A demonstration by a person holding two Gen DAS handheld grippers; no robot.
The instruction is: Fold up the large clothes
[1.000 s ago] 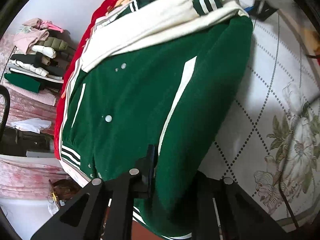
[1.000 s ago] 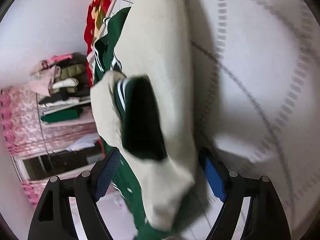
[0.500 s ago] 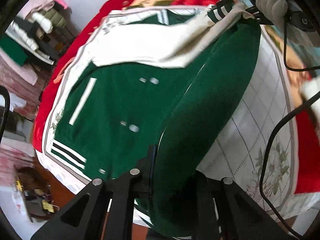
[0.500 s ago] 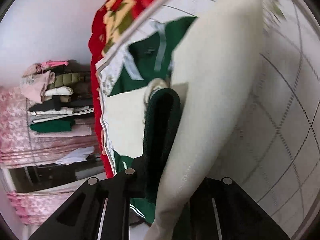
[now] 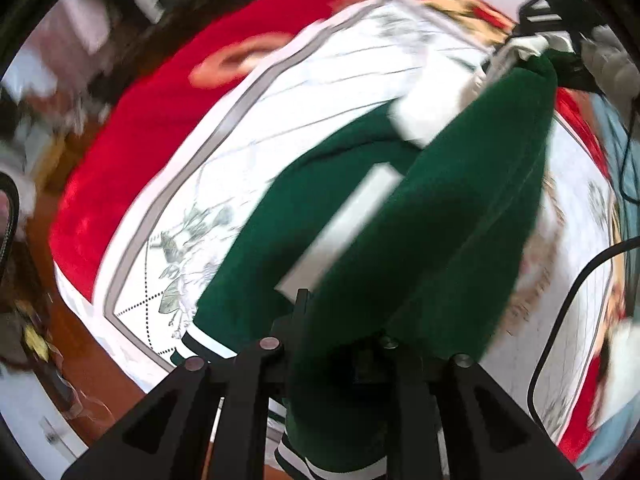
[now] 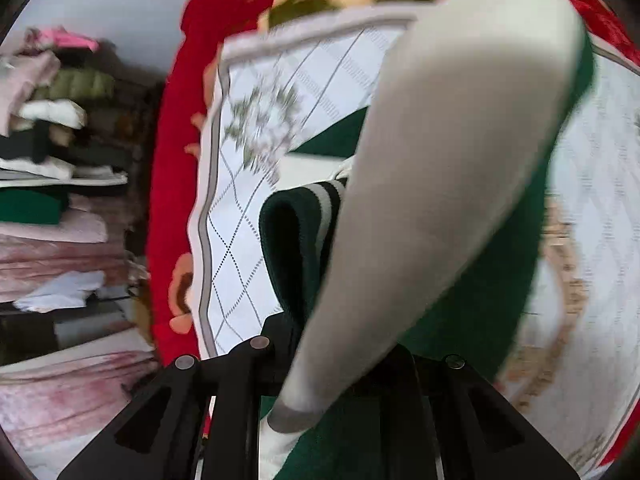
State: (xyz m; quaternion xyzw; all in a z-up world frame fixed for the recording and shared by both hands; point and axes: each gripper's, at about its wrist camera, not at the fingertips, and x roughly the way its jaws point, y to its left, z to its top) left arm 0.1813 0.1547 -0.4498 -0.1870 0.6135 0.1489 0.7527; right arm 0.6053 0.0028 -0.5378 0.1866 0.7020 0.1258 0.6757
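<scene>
A green varsity jacket (image 5: 432, 248) with cream sleeves and striped cuffs hangs stretched between both grippers above the bed. My left gripper (image 5: 340, 344) is shut on its green hem edge. My right gripper (image 6: 340, 344) is shut on the other end, pinching a cream sleeve (image 6: 440, 184) and the striped green cuff (image 6: 304, 232). The right gripper also shows in the left wrist view (image 5: 560, 32), at the top right, holding the far end. The jacket's lower part droops toward the quilt.
The bed has a white quilt with a diamond pattern (image 5: 256, 144) over a red floral blanket (image 5: 152, 128). A shelf with stacked folded clothes (image 6: 48, 152) stands beside the bed. A black cable (image 5: 560, 300) hangs at the right.
Both grippers have lifted the jacket off the bed. It lay flat a second ago and now hangs folded lengthwise between them. The right gripper, open a second ago, has shut on the sleeve.
</scene>
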